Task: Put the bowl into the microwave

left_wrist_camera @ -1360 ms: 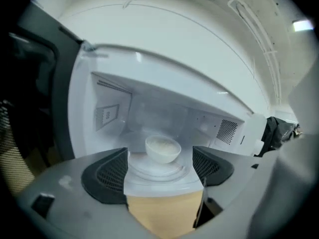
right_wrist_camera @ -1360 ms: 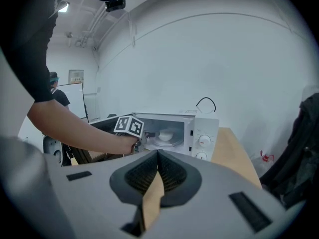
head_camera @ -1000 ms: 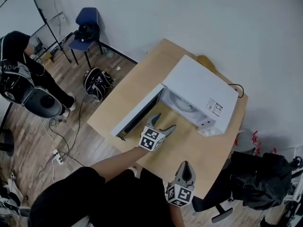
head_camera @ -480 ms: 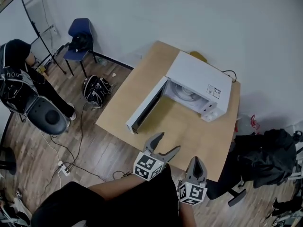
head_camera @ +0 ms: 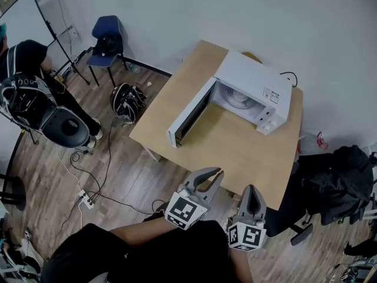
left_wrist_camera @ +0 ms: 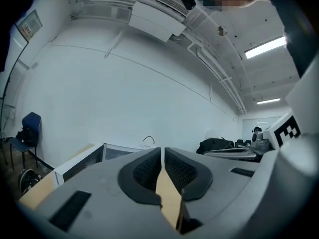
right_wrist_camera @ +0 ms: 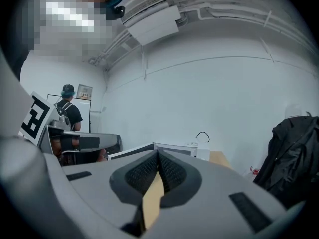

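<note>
The white microwave (head_camera: 250, 78) stands at the far right of the wooden table (head_camera: 235, 152), its door (head_camera: 189, 114) swung wide open to the left. Something white and round (head_camera: 238, 99) shows in the cavity; whether it is the bowl or the turntable I cannot tell. My left gripper (head_camera: 217, 173) hangs off the table's near edge, well short of the microwave; its jaws are closing, tips almost touching, nothing between them. In the left gripper view the pads (left_wrist_camera: 144, 171) nearly meet over bare table. My right gripper (head_camera: 252, 188) is beside it, shut and empty, its pads (right_wrist_camera: 144, 172) together.
A person (head_camera: 29, 69) stands at the far left by an office chair (head_camera: 68, 125). A blue chair (head_camera: 107, 37) sits against the wall, a black backpack (head_camera: 126, 102) lies on the floor, and cables (head_camera: 88, 199) run across it. A black bag (head_camera: 341, 181) rests right of the table.
Both grippers have drawn back from the microwave to beyond the table's near edge, and the view has backed away. The left jaws, spread wide before, have come nearly together.
</note>
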Demonstrator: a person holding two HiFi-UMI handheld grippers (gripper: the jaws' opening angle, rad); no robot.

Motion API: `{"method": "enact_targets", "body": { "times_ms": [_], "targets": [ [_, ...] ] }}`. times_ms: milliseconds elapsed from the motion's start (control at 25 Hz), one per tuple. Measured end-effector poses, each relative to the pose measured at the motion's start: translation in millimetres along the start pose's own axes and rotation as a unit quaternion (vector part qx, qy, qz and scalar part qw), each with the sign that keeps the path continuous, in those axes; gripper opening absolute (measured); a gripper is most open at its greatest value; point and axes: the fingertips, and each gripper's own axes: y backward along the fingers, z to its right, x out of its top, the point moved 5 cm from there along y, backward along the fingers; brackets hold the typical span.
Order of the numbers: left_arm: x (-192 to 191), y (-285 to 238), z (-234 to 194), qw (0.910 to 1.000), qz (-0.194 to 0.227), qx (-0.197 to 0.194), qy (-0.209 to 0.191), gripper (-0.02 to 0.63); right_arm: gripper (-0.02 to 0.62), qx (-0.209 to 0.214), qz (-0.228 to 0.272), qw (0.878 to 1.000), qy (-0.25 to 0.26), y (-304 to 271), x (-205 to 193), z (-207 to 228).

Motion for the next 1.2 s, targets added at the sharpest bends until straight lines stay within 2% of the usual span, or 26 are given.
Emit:
{"method": "enact_targets", "body": {
  "times_ms": [40, 280, 520, 920, 1200],
  "targets": [
    [0.6, 4.5, 4.7, 1.0, -0.002, 0.003, -0.009, 0.023, 0.06, 0.006, 0.0, 1.0, 0.002, 4.1, -0.5, -1.1],
    [-5.6, 31.5, 50.8, 0.9989, -0.023, 0.032, -0.024, 0.017, 0.06, 0.037, -0.009, 0.999, 0.018, 45.7, -5.6, 3.7],
    [-23.0, 45.4, 112.7, 0.9981, -0.027, 0.051, -0.021, 0.017, 0.06, 0.031, -0.028, 0.999, 0.021, 93.6, -20.8, 37.5],
    [-46.4, 56.5, 201.0, 0.9986, -0.035, 0.032, -0.021, 0.017, 0.06, 0.04, -0.031, 0.998, 0.025, 168.1, -35.7, 59.8],
    [-57.5, 75.2, 236.3, 0.9983, -0.037, 0.021, -0.04, 0.017, 0.06, 0.032, -0.028, 0.999, 0.023, 206.3, -47.7, 62.3]
  ]
}}
